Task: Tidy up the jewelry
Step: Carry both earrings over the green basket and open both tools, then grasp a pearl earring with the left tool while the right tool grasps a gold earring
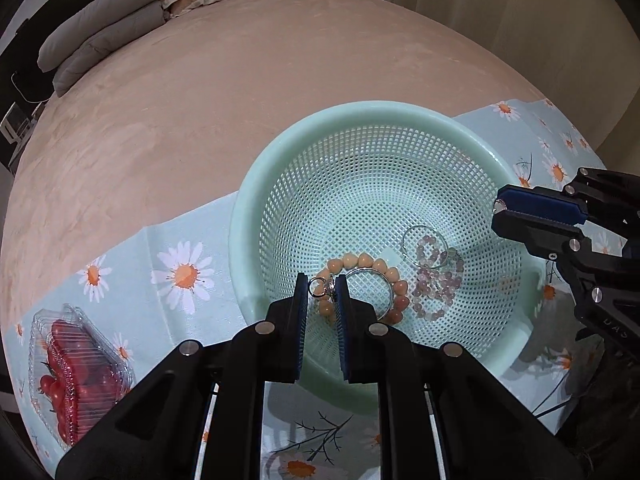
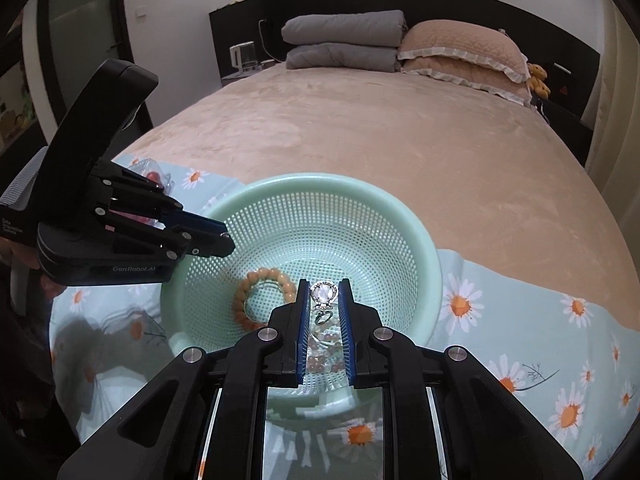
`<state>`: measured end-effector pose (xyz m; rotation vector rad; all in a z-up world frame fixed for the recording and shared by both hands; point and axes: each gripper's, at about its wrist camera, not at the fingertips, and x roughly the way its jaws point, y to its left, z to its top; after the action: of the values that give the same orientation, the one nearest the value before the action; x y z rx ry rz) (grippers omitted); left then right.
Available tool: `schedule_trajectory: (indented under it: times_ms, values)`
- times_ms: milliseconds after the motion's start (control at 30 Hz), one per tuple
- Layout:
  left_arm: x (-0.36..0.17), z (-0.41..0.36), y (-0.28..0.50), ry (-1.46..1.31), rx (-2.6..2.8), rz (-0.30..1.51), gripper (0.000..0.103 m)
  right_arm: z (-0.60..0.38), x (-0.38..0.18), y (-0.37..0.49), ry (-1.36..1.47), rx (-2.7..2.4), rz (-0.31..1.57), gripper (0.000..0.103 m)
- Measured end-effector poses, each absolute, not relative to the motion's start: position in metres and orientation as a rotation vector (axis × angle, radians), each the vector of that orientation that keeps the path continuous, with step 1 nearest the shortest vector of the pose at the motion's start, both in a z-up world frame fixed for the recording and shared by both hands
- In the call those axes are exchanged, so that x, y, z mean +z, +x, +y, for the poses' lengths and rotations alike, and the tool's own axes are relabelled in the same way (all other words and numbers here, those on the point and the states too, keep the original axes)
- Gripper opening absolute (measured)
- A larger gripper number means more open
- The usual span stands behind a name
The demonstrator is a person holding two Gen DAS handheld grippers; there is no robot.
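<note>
Jewelry lies gathered in a mint-green perforated basket [image 1: 372, 120], which stands on a daisy-print cloth [image 1: 180, 276] spread over a bed [image 1: 240, 100] covered in beige plush. On the basket floor we see a peach bead bracelet [image 1: 400, 292], a thin silver bangle [image 1: 384, 280] lying across it, a pale pink bead strand [image 1: 434, 284] just beside them, and a clear thin hoop [image 1: 416, 236] overlapping that strand.

The left gripper [image 1: 322, 288] is poised over the near side of the basket, its blue pads clenched on a small silver ring [image 1: 320, 286], which sits between the fingertips above the peach bracelet. The right gripper [image 2: 324, 296] is over the opposite side of the basket and grasps a silver pendant with a pale oval stone [image 2: 323, 293]; a second small silver ring [image 2: 323, 316] shows just below the pendant (we cannot tell whether it hangs from the pendant or lies in the basket). In the left wrist view the right gripper [image 1: 500, 210] enters from the right edge with its pads nearly together.

At the left end of the cloth rests a clear plastic clamshell of red cherry tomatoes [image 1: 76, 368], well apart from the basket. Folded grey quilts [image 2: 344, 40] and peach pillows [image 2: 460, 52] lie at the head of the bed.
</note>
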<state>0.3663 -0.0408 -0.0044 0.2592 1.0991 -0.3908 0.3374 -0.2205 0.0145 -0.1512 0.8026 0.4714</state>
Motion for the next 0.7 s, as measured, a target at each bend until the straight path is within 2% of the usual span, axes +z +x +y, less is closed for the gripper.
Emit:
schedule_trajectory:
  times_ms: [67,100,133,167,200,233,267,300,433,700]
  values:
    - [-0.009,-0.042,0.366,0.267,-0.398,1.101,0.017,-0.218,0.01,0.34,-0.17,0.461,0.808,0.015]
    - [-0.009,-0.042,0.365,0.275,-0.394,1.097,0.024,-0.219,0.01,0.341,-0.172,0.448,0.803,0.016]
    - [-0.007,-0.042,0.363,0.279,-0.391,1.086,0.03,-0.221,0.011,0.341,-0.166,0.437,0.799,0.028]
    - [-0.003,-0.04,0.36,0.281,-0.391,1.07,0.045,-0.224,0.013,0.34,-0.156,0.424,0.79,0.049]
    - [0.002,-0.04,0.358,0.278,-0.395,1.056,0.058,-0.228,0.016,0.338,-0.149,0.404,0.77,0.06]
    - [0.008,-0.04,0.355,0.28,-0.388,1.04,0.063,-0.233,0.021,0.335,-0.141,0.386,0.748,0.072]
    - [0.014,-0.039,0.353,0.295,-0.361,1.022,0.073,-0.236,0.025,0.332,-0.131,0.378,0.736,0.072]
    - [0.019,-0.037,0.351,0.308,-0.335,1.006,0.079,-0.239,0.029,0.329,-0.123,0.375,0.734,0.073]
    - [0.041,-0.027,0.342,0.279,-0.309,0.987,0.081,-0.244,0.043,0.315,-0.125,0.355,0.713,0.078]
    - [0.064,-0.011,0.298,0.295,-0.265,0.966,0.09,-0.231,0.068,0.275,-0.155,0.375,0.677,0.08]
